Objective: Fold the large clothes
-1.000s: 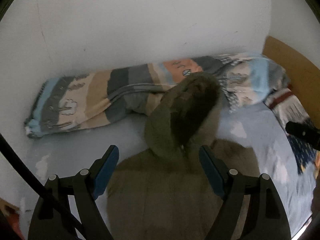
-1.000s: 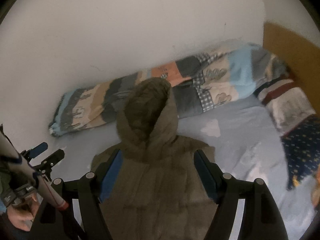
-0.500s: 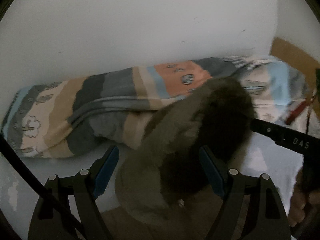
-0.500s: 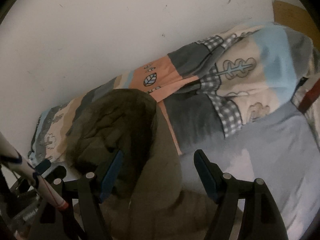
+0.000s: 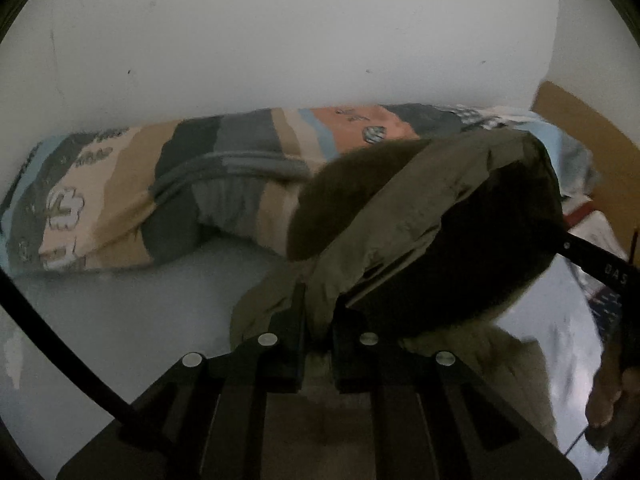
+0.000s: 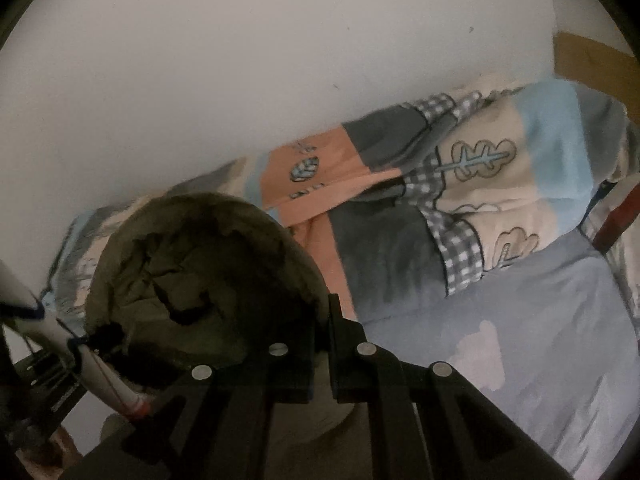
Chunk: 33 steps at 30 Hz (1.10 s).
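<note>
An olive-green hooded jacket (image 5: 420, 208) lies on a bed with a pale blue sheet (image 5: 120, 312). Its hood stands up off the sheet, dark lining showing. My left gripper (image 5: 318, 316) is shut on the left edge of the hood. In the right wrist view the hood (image 6: 192, 264) opens toward the camera, and my right gripper (image 6: 322, 328) is shut on its right edge. The right gripper's body (image 5: 592, 264) shows beyond the hood in the left view. The jacket's body is mostly hidden below both grippers.
A rolled patchwork blanket (image 5: 160, 188) (image 6: 440, 200) lies along the white wall behind the hood. A wooden headboard (image 5: 580, 120) and a red-striped pillow (image 6: 616, 216) are at the right. The sheet (image 6: 520, 340) extends right of the jacket.
Both grippers moved in to the hood and went from wide open to shut on its two edges. The hood has lifted off the sheet.
</note>
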Each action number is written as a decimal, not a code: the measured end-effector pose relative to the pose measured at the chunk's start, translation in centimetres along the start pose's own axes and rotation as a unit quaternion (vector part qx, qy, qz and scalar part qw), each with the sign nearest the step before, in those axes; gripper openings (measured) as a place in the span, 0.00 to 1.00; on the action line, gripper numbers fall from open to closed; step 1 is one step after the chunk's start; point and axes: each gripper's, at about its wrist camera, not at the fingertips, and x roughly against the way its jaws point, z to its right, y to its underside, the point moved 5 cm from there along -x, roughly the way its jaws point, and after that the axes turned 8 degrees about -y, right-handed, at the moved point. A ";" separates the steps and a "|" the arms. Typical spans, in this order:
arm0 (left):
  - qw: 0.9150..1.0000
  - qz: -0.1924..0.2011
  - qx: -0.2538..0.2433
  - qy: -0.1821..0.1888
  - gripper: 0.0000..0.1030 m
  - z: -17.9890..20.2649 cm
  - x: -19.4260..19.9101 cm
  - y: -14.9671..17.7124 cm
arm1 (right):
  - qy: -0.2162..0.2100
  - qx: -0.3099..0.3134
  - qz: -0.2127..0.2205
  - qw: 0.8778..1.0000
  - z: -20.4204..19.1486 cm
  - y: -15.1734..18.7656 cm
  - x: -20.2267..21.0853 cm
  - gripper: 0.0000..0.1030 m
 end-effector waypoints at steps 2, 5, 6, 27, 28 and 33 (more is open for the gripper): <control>1.000 -0.011 0.008 0.016 0.09 -0.6 2.4 1.8 | -0.017 0.014 -0.003 1.000 -1.0 1.1 2.3 0.05; 0.999 -0.018 0.023 0.029 0.09 -2.0 6.6 5.3 | -0.038 0.033 -0.005 0.999 -2.7 3.2 6.2 0.05; 0.999 -0.020 0.028 0.034 0.09 -2.4 7.6 6.4 | -0.046 0.039 -0.005 0.998 -3.2 4.0 7.6 0.05; 0.994 -0.106 0.022 0.025 0.40 -5.8 11.3 24.5 | -0.016 0.069 -0.117 0.991 -2.2 25.8 11.8 0.28; 0.995 -0.096 0.007 0.019 0.40 -5.9 12.0 24.0 | -0.014 0.080 -0.126 0.989 -1.9 25.9 12.6 0.28; 0.998 -0.055 0.009 0.037 0.42 -5.4 13.8 20.5 | -0.029 0.089 -0.118 0.989 -0.1 25.1 17.2 0.29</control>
